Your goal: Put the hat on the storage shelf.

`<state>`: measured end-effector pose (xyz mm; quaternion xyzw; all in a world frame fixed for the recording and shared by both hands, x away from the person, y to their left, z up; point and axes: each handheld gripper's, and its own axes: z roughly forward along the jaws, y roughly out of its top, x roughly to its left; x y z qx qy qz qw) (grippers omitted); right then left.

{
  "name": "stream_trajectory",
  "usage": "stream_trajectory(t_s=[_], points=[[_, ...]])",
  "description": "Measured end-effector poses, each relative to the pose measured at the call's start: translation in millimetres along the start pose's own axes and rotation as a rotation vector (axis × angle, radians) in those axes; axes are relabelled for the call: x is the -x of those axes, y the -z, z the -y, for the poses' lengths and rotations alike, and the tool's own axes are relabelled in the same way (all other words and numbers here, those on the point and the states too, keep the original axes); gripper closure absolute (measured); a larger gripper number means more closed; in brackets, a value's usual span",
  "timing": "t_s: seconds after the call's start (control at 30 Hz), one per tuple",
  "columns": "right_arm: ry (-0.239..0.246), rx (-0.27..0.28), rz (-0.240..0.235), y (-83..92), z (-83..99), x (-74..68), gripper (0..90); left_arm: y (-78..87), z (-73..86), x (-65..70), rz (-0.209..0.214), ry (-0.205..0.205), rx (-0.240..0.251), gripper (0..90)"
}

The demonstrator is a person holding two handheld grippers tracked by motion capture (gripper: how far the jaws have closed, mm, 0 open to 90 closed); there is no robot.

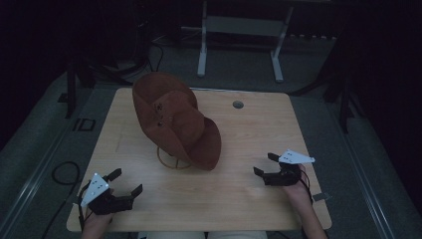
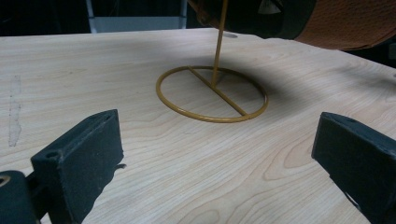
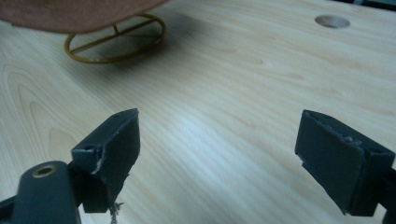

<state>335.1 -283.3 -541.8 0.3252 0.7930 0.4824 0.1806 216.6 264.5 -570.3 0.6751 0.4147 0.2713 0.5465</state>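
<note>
A brown wide-brimmed hat [image 1: 176, 119] sits tilted on a thin gold wire stand [image 1: 171, 160] in the middle of the wooden table [image 1: 239, 194]. The stand's ring base [image 2: 212, 95] lies flat, with its upright rod rising under the hat's brim [image 2: 355, 25]. My left gripper [image 1: 127, 181] rests at the front left of the table, open and holding nothing. My right gripper [image 1: 266, 164] rests at the front right, open too, pointing toward the hat. The brim [image 3: 70, 14] and ring base [image 3: 116, 39] show beyond the right gripper's jaws.
A round cable hole [image 1: 238, 104] is set into the table's far right part. A white metal frame [image 1: 239, 30] stands on the floor behind the table. A black cable loop [image 1: 64, 174] lies on the grey floor at the left.
</note>
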Motion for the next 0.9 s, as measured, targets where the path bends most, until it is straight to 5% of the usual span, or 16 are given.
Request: stream_trajectory(t_s=[0.47,0.9], points=[[-0.025,0.006,0.08,25.9,29.6,1.9,14.1,-0.6,0.2,0.6,0.006,-0.006,-0.005,2.5],[-0.033,-0.006,0.139,28.2,38.3,10.6,14.1,-0.4,1.3,0.1,0.007,-0.008,-0.009,2.6]])
